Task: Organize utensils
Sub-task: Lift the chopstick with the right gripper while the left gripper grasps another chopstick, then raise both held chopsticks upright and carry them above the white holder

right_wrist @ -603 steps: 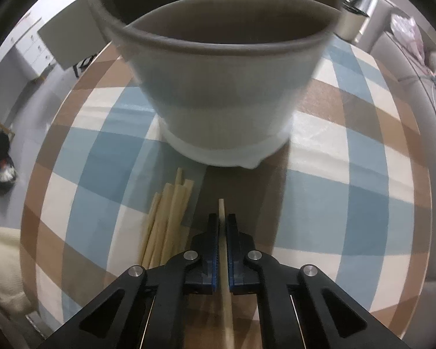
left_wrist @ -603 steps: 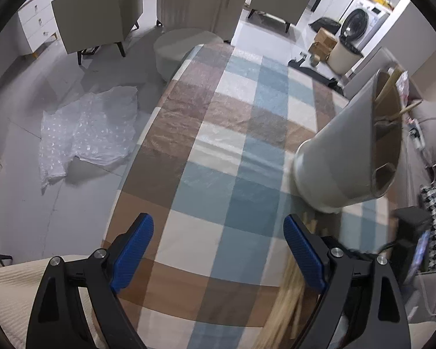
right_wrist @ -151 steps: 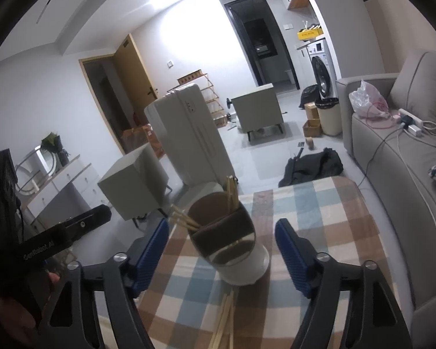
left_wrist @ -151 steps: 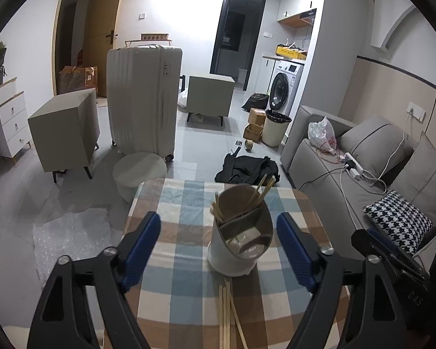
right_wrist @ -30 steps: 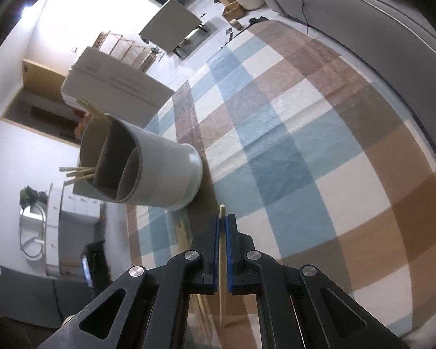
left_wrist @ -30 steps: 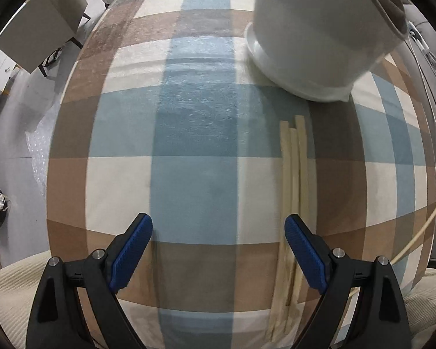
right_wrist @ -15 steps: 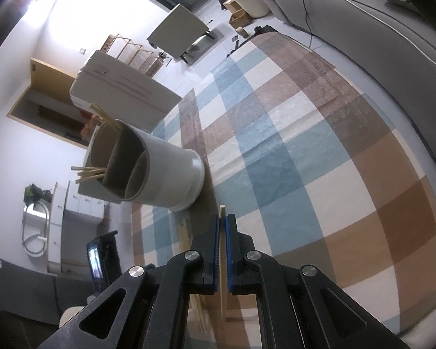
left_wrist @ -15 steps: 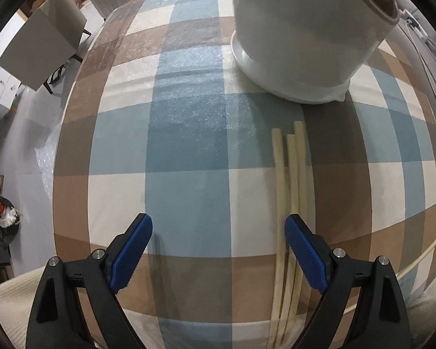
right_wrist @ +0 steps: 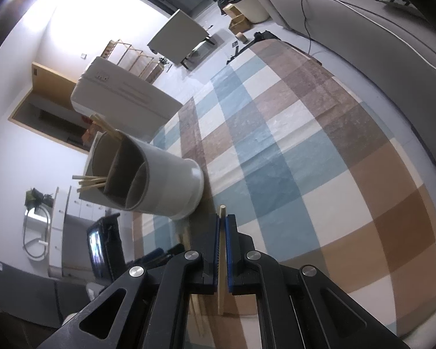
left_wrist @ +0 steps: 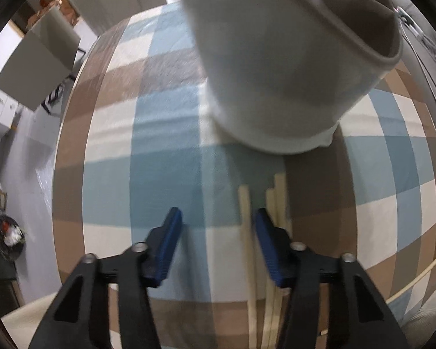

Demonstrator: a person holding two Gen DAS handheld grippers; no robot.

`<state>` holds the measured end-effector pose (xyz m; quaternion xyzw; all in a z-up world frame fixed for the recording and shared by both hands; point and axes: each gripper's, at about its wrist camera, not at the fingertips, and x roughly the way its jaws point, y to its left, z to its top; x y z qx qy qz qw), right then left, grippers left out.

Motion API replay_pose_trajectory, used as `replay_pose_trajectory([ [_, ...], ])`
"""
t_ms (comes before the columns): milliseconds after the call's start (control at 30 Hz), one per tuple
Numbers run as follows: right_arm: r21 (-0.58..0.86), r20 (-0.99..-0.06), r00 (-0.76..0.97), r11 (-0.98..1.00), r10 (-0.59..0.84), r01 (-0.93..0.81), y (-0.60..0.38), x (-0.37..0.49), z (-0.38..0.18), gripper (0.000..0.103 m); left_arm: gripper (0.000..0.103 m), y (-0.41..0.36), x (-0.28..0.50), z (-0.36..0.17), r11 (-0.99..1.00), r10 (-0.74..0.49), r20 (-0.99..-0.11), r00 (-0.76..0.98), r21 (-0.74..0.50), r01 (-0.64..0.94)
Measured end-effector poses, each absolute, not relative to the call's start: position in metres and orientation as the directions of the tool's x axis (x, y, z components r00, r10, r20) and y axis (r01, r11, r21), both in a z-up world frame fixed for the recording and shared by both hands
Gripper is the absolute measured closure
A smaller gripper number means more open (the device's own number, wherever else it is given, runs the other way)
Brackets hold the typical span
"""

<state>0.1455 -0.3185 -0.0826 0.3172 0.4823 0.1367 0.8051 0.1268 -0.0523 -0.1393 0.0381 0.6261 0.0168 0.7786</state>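
Several chopsticks already stand in the holder (right_wrist: 148,180); right claw (right_wrist: 222,232) pinches one chopstick (right_wrist: 221,250), left claw (left_wrist: 216,232) spread around loose sticks (left_wrist: 271,247) lower right.

Pale wooden chopsticks (left_wrist: 248,250) lie parallel on the checked cloth, just near of the white divided utensil holder (left_wrist: 279,67). Holder upright, several sticks (right_wrist: 91,184) already inside, poking past the rim.

holder (right_wrist: 171,186): matt, smooth, pale grey-white
chopsticks (left_wrist: 248,247): bare light wood, unvarnished
desk cloth (right_wrist: 276,157): checked fabric, matt, faintly creased
gripper pads (left_wrist: 171,241): blue, rubbery-looking
gripper arms (right_wrist: 165,299): black plastic, metal screws
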Motion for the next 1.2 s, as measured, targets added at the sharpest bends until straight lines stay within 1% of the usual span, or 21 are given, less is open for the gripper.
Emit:
replay_pose_trajectory([
  [33, 0.644, -0.689, 0.500, 0.760, 0.525, 0.089, -0.320, 0.146, -0.083, 0.100, 0.080, -0.056, 0.128, -0.139, 0.996, 0.070, -0.974, 0.215, 0.079, 0.035],
  [67, 0.643, -0.688, 0.504, 0.760, 0.523, 0.089, -0.320, 0.146, -0.083, 0.100, 0.096, -0.059, 0.128, -0.139, 0.996, 0.069, -0.974, 0.214, 0.081, 0.049],
  [100, 0.640, -0.689, 0.506, 0.763, 0.519, 0.088, -0.320, 0.146, -0.082, 0.100, 0.100, -0.062, 0.128, -0.140, 0.995, 0.068, -0.975, 0.211, 0.082, 0.056],
  [200, 0.627, -0.690, 0.514, 0.776, 0.509, 0.073, -0.317, 0.147, -0.078, 0.100, 0.101, -0.061, 0.124, -0.140, 0.996, 0.056, -0.972, 0.229, 0.071, 0.054],
  [333, 0.578, -0.693, 0.533, 0.816, 0.485, 0.009, -0.306, 0.142, -0.068, 0.100, 0.101, -0.038, 0.113, -0.121, 0.999, -0.010, -0.955, 0.296, -0.018, -0.026],
  [467, 0.542, -0.680, 0.553, 0.838, 0.482, -0.065, -0.291, 0.133, -0.055, 0.100, 0.101, -0.006, 0.092, -0.082, 0.992, -0.069, -0.899, 0.433, -0.108, -0.066],
  [567, 0.502, -0.669, 0.569, 0.855, 0.478, -0.128, -0.278, 0.126, -0.045, 0.100, 0.101, 0.001, 0.072, -0.052, 0.980, -0.121, -0.850, 0.513, -0.186, -0.077],
  [633, 0.470, -0.660, 0.585, 0.867, 0.471, -0.168, -0.270, 0.120, -0.037, 0.100, 0.101, 0.000, 0.063, -0.035, 0.974, -0.136, -0.817, 0.560, -0.213, -0.074],
  [667, 0.451, -0.655, 0.595, 0.873, 0.466, -0.187, -0.265, 0.116, -0.033, 0.100, 0.101, 0.010, 0.072, -0.036, 0.974, -0.139, -0.811, 0.569, -0.217, -0.071],
  [767, 0.414, -0.641, 0.616, 0.882, 0.457, -0.224, -0.256, 0.106, -0.025, 0.100, 0.101, 0.013, 0.058, -0.029, 0.972, -0.149, -0.790, 0.595, -0.226, -0.057],
  [867, 0.379, -0.637, 0.628, 0.891, 0.448, -0.252, -0.247, 0.097, -0.022, 0.100, 0.102, 0.003, 0.067, -0.023, 0.974, -0.150, -0.789, 0.596, -0.220, -0.045],
  [967, 0.357, -0.627, 0.641, 0.895, 0.443, -0.269, -0.242, 0.090, -0.018, 0.100, 0.102, 0.001, 0.057, -0.013, 0.973, -0.163, -0.779, 0.605, -0.227, -0.030],
  [1200, 0.330, -0.615, 0.654, 0.897, 0.440, -0.293, -0.233, 0.082, -0.013, 0.100, 0.102, -0.010, 0.052, -0.006, 0.981, -0.180, -0.786, 0.591, -0.184, 0.054],
])
